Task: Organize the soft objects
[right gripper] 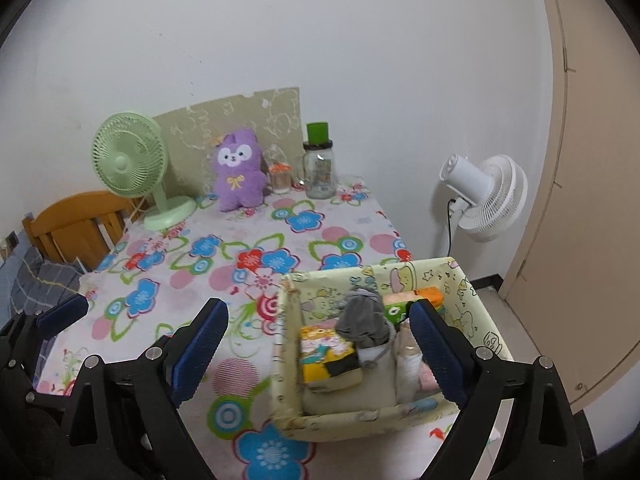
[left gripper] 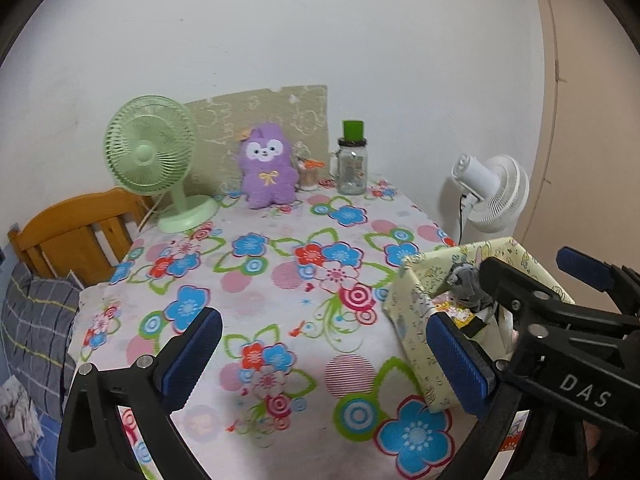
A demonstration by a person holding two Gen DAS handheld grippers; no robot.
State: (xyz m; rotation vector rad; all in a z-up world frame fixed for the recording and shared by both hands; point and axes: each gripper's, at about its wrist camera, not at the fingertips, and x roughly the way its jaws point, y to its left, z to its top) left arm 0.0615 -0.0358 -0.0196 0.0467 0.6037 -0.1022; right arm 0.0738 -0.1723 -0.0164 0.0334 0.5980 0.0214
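From the left wrist view, the left tool [left gripper: 324,356] hangs over the near part of the counter [left gripper: 280,288], its blue pads wide apart with nothing between them. The counter wears a cloth printed with blue, red and green flowers. At its far edge, against a white wall, stand a green desk fan [left gripper: 154,160] at the far left corner, a purple plush toy [left gripper: 267,166] sitting upright before a beige patterned board [left gripper: 280,116], a small orange-topped container [left gripper: 310,174] just beside the toy, and a glass jar [left gripper: 352,160] with a green cap. A pale yellow fabric box [left gripper: 416,320] sits at the near right corner, a grey soft item [left gripper: 468,284] poking up inside it. The right tool [left gripper: 560,300] reaches in beside the box. Off the left edge are a wooden headboard [left gripper: 76,232] and checked bedding [left gripper: 32,320]; a white fan [left gripper: 492,192] stands right of the counter.

From the right wrist view, the right tool [right gripper: 320,352] is spread open over the fabric box [right gripper: 288,360] (empty-handed). The grey soft item [right gripper: 362,316] stands among a yellow packet [right gripper: 324,352], a green-and-orange pack [right gripper: 412,300] and pale cloths. The plush toy [right gripper: 238,176] stays well apart at the far edge. A beige door [right gripper: 580,200] fills the right.
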